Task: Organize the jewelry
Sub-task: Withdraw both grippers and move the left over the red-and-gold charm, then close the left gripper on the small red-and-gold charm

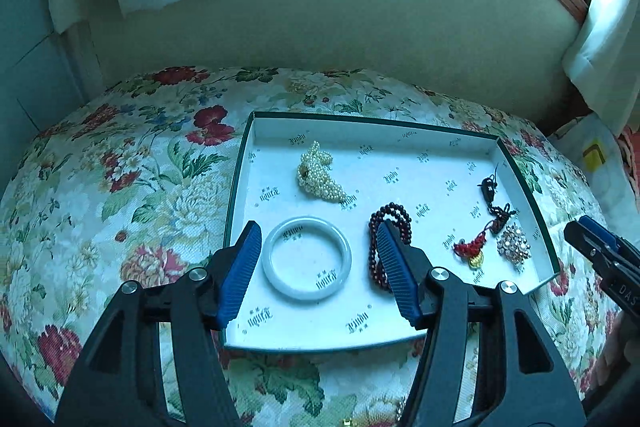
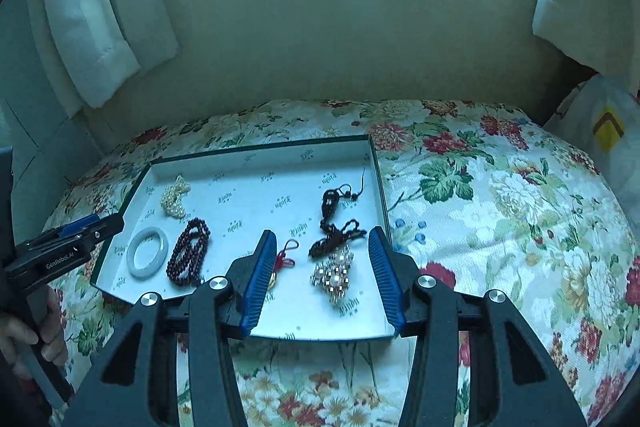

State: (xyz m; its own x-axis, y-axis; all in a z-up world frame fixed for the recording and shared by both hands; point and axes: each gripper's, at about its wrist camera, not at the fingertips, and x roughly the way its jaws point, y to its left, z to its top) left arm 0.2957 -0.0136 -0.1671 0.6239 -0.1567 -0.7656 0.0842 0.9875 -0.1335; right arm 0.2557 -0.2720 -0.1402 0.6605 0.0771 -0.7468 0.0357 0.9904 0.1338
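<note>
Both tools spread wide over tray (image 1: 524,183), left (image 1: 316,239) framing bangle (image 1: 307,263), right (image 2: 322,241) framing brooch (image 2: 334,277); sorting barely begun, next needing descent and pinch.

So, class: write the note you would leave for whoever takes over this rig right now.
Left tool: open, empty, framing the white bangle.
Right tool: open, empty, framing the crystal brooch.
All in the tray: pearl cluster, dark red bead bracelet, red knot charm, black cord pendant.
Done: nothing is gripped.
Left: which pieces still need sorting is unclear.
</note>
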